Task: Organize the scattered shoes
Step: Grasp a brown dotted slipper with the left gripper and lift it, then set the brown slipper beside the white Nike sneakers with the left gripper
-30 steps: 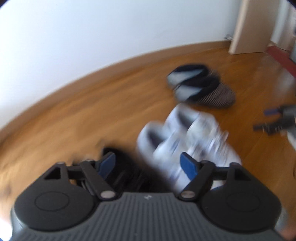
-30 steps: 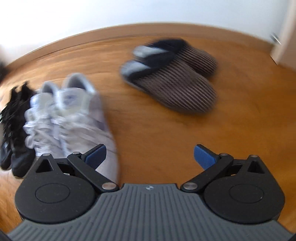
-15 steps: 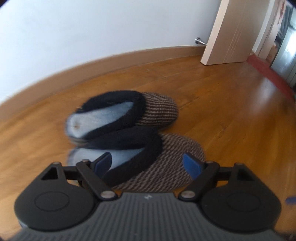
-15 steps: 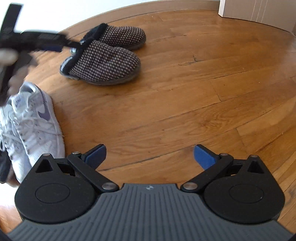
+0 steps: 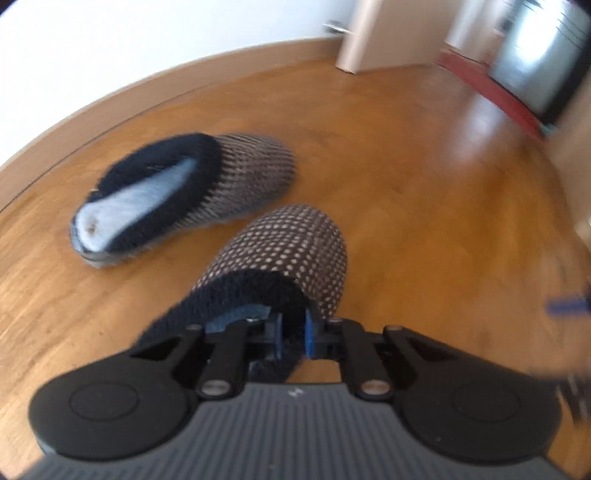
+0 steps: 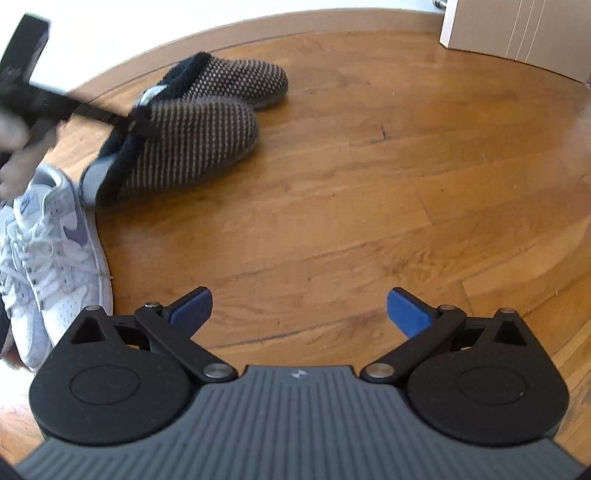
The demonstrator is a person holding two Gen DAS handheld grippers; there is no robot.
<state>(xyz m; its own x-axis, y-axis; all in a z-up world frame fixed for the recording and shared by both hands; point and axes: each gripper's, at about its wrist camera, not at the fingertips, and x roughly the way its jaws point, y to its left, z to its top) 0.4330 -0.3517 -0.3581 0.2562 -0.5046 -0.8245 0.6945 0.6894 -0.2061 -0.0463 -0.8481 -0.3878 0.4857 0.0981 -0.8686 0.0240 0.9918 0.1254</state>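
Note:
My left gripper is shut on the dark fuzzy collar of the near checked slipper, which is tipped up at the heel. The same gripper and slipper show at upper left in the right wrist view. The second checked slipper lies on the wooden floor beside it, near the baseboard; it also shows in the right wrist view. My right gripper is open and empty over bare floor. A pair of white sneakers lies at the left of that view.
A white wall with a wooden baseboard runs behind the slippers. An open door stands at the back right, also in the right wrist view. A red mat lies in the doorway beyond.
My left gripper has closed on the near slipper's collar and tipped it up, turning it. My right gripper has stayed open and shifted only slightly.

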